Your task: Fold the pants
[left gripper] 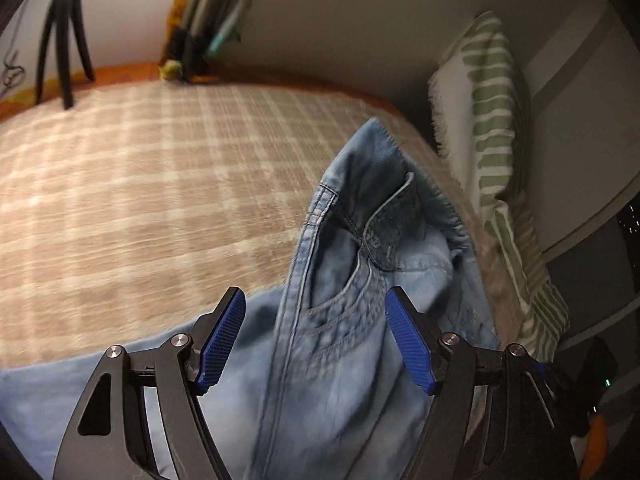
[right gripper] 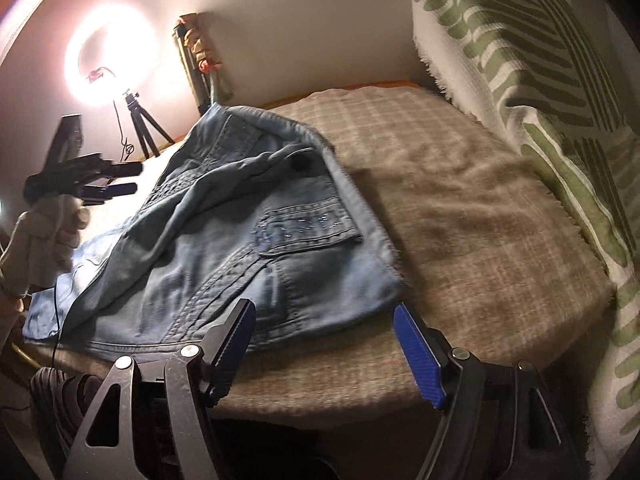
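- The pants (right gripper: 224, 232) lie rumpled on the checked blanket (right gripper: 460, 216), left of the striped pillow (right gripper: 532, 92).
- Left gripper (left gripper: 316, 332) gapes wide above the denim; right gripper (right gripper: 324, 344) is wide too, empty at the blanket's near edge.
- No neat fold yet; most work remains, I'd judge.

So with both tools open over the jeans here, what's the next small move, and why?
Probably lower the left tool and close it on the raised waistband fold of the jeans. Its fingers stand open with denim between them, nothing gripped. The right tool is open too, near the jeans' edge on the checked blanket, so neither holds cloth yet.
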{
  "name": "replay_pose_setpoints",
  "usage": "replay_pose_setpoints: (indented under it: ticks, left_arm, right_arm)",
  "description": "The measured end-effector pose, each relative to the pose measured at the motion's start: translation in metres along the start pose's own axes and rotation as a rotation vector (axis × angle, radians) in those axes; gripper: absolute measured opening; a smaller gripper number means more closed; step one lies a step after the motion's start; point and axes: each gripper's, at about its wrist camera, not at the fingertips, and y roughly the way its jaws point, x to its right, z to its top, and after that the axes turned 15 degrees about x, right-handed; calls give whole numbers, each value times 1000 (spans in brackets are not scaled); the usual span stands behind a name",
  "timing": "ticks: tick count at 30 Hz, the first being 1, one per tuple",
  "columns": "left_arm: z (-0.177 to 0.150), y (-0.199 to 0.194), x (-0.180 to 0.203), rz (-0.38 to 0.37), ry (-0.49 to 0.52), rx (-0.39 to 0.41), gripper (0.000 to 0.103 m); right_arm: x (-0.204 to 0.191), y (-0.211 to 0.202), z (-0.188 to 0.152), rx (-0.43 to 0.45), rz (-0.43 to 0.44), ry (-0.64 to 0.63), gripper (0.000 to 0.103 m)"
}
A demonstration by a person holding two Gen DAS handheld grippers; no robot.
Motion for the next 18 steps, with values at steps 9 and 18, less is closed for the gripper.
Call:
replay_pose_setpoints:
  ticks: [9, 18]
  left_arm:
    - [-3, 26, -5, 1, -129, 13, 72]
    - [-3, 18, 17, -64, -97, 83, 6]
  right_arm:
    - [20, 1, -3, -4, -13, 34, 74]
    - [31, 11, -7, -14, -8, 86, 74]
